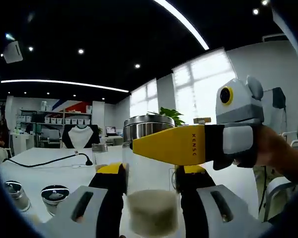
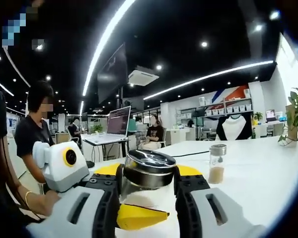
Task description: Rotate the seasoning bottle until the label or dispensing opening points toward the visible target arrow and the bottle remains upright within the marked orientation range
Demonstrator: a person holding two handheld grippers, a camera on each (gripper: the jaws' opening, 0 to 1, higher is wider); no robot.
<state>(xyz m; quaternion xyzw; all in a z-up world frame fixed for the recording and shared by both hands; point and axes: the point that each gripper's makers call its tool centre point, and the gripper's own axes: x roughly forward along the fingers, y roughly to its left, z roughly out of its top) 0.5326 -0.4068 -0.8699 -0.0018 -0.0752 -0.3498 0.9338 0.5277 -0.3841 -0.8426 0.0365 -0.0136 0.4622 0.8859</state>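
The seasoning bottle [image 1: 151, 198] is clear glass with beige powder at its bottom and a steel lid [image 1: 149, 126]. It stands upright between the two pads of my left gripper [image 1: 151, 171], which is shut on its body. My right gripper [image 1: 174, 145] reaches in from the right, with one yellow jaw lying across the bottle's neck just under the lid. In the right gripper view the steel lid [image 2: 149, 168] sits pinched between the pads of my right gripper [image 2: 149, 177]. My left gripper [image 2: 139, 216] shows below it as a yellow jaw. No label is visible on the glass.
A second seasoning bottle [image 2: 217, 163] stands on the white table [image 2: 258, 168] to the right. Two short steel-lidded jars [image 1: 15, 193] [image 1: 54, 194] and a black cable [image 1: 49, 161] lie at the left. A person's hand [image 1: 278, 151] holds the right gripper. People sit at desks behind.
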